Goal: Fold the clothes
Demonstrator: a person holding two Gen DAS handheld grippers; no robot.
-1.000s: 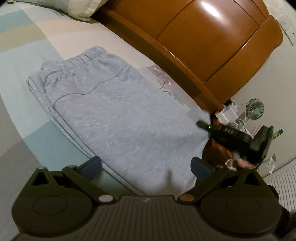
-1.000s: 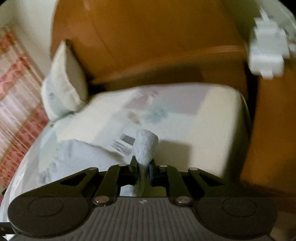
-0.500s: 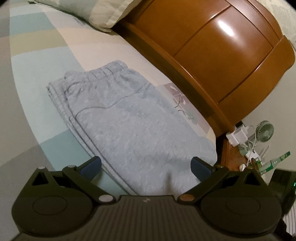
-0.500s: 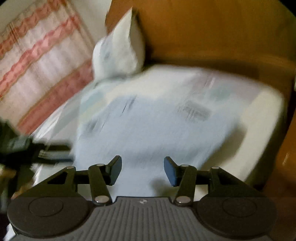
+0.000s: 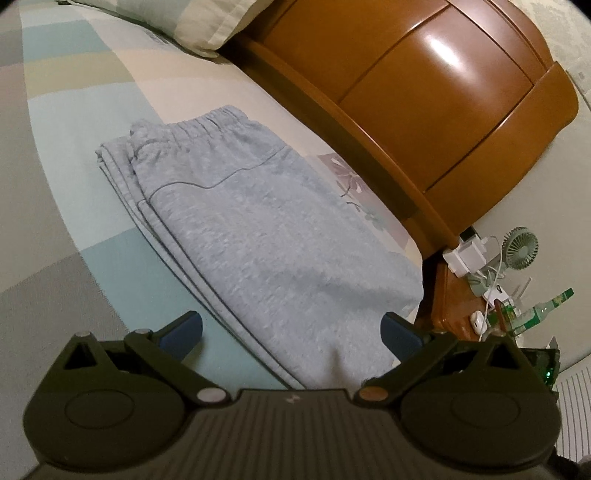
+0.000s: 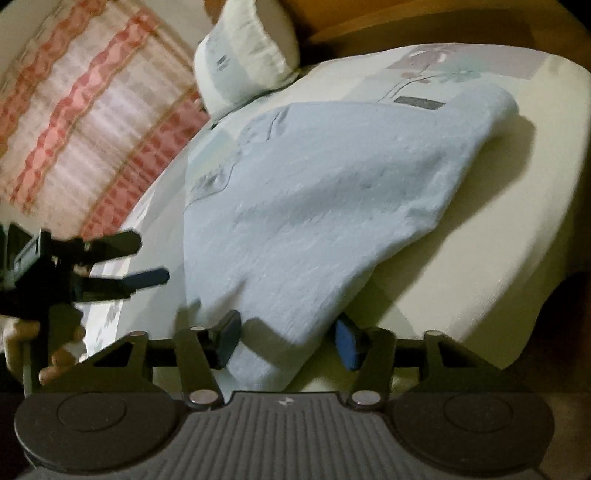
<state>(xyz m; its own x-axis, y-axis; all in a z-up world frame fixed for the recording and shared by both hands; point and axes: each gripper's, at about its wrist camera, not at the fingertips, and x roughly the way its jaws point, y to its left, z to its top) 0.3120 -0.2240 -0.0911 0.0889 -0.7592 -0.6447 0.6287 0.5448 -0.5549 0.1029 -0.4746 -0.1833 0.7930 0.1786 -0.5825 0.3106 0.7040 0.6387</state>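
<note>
Folded pale blue sweatpants (image 5: 258,236) flat on a patchwork-print bed sheet (image 5: 74,122), elastic waistband toward the pillow (image 5: 177,22), far edge close beside the wooden headboard (image 5: 424,103). At the bed's corner, a nightstand (image 5: 452,302) with a white charger block (image 5: 466,255), a small green fan (image 5: 521,248) and a green bottle (image 5: 543,305).

Left gripper (image 5: 291,328): jaws wide apart, nothing between the pads, poised over the near end of the sweatpants without gripping; one blue pad above bare sheet, the other above the cloth's near corner. Seen from the right wrist view as well (image 6: 146,260), fingers spread and clear of the fabric, off to the side of the garment, a hand (image 6: 40,347) below it.

Right gripper (image 6: 286,341): jaws closing, the near corner of the sweatpants (image 6: 332,192) lying between the pads, a gap visible on each side, cloth not yet pinched.

Against a second ago: right jaws then clamped on a raised tuft of the fabric, since let go, spread and now narrowing again; garment now lying flat instead of lifted. Left view nearly unchanged, pads as wide as before; right gripper gone from its right edge.
</note>
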